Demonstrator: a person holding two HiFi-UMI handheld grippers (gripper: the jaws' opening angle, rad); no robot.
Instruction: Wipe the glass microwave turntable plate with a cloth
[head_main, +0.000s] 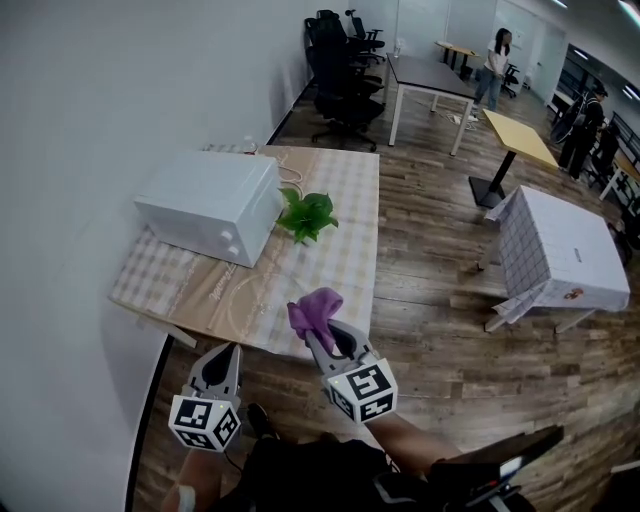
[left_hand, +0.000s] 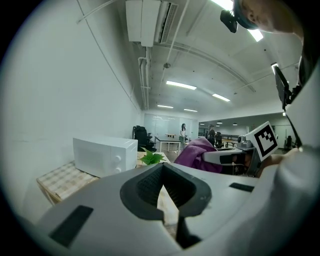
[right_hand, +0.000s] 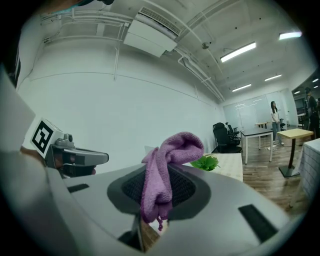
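Here, cloth (right_hand: 165, 165) within right tool (right_hand: 156, 202).

Checked table (head_main: 345, 262) bears microwave (head_main: 210, 205) — and leafy plant (head_main: 308, 215).

A white wall (head_main: 90, 120) is seen at the left, and the floor (head_main: 420, 250) is laid in dark wood planks. A table (head_main: 350, 230) with a checked cover is set against the wall. Black chairs (head_main: 340, 60) are grouped beyond it beside a dark desk (head_main: 430, 75). A yellow table (head_main: 520, 135) and a covered table (head_main: 565, 250) are placed at the right. Strip lights (left_hand: 182, 85) are lit overhead.
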